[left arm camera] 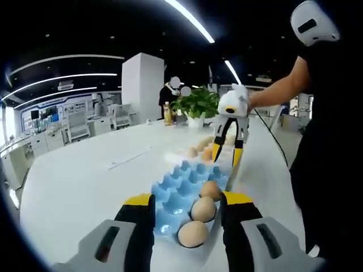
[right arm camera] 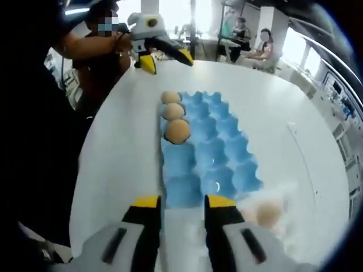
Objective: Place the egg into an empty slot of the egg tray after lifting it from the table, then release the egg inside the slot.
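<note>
Eggs, brown and smooth-shelled, sit three in a row (left arm camera: 203,209) along one edge of the blue moulded egg tray (left arm camera: 178,190), filling its nearest slots in the left gripper view. The left hand-held gripper (left arm camera: 187,205), with yellow-and-black fingers on grey bodies, hovers just above that end of the tray, its jaws spread apart with nothing between them. The tray lies on the white glossy counter (left arm camera: 85,175). Past the tray's far end more loose brown eggs (left arm camera: 199,148) rest on the counter. Above them hangs the right hand-held gripper (left arm camera: 228,152), jaws parted and holding nothing, carried by a person in black (left arm camera: 323,141). Farther off stands a green potted plant (left arm camera: 195,105).

In the right gripper view, the right hand-held gripper (right arm camera: 182,205) hovers over the tray's (right arm camera: 210,158) near end, its fingers apart and empty. Just beside the tray, to the right of these fingers, a blurred loose brown egg (right arm camera: 267,214) lies on the counter (right arm camera: 119,147). The row of three eggs (right arm camera: 173,118) occupies the far left slots, and beyond them the left hand-held gripper (right arm camera: 167,59) is open.
</note>
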